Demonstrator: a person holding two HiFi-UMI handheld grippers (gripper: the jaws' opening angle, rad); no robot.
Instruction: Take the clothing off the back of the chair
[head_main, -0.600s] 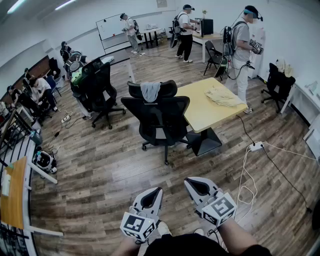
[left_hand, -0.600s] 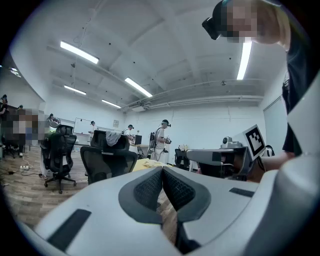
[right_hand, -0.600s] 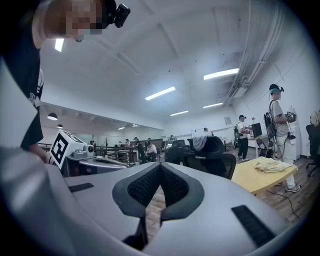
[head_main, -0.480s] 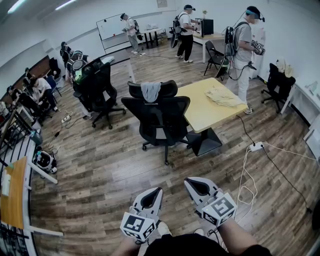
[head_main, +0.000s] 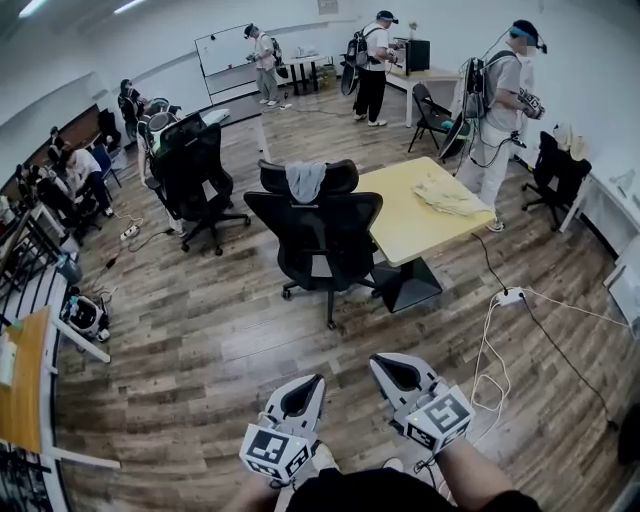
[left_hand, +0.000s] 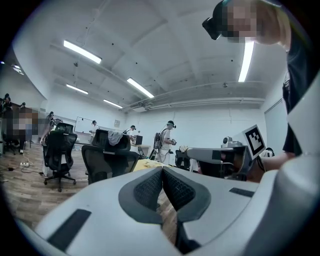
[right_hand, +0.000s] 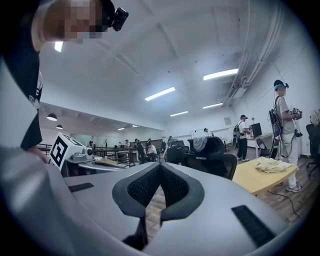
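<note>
While left gripper (head_main: 314, 381) and right gripper (head_main: 379, 361) are closed, grey clothing (head_main: 304, 181) drapes chair (head_main: 322, 238) back

Left tool (head_main: 318, 380), right tool (head_main: 376, 362): jaws together

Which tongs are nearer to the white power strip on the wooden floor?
Right. The right tongs hover left of the white power strip; the left tongs are further left.

The garment (head_main: 304, 181) was seen as grey, the chair (head_main: 318, 235) as black. The worktop (head_main: 400, 215) was coloured pale yellow, the cloth (head_main: 447, 195) cream. The floor (head_main: 200, 350) was patterned in brown wood planks. The left tongs (head_main: 319, 378) and right tongs (head_main: 374, 359) were finished pale grey, with black-and-white markers.
</note>
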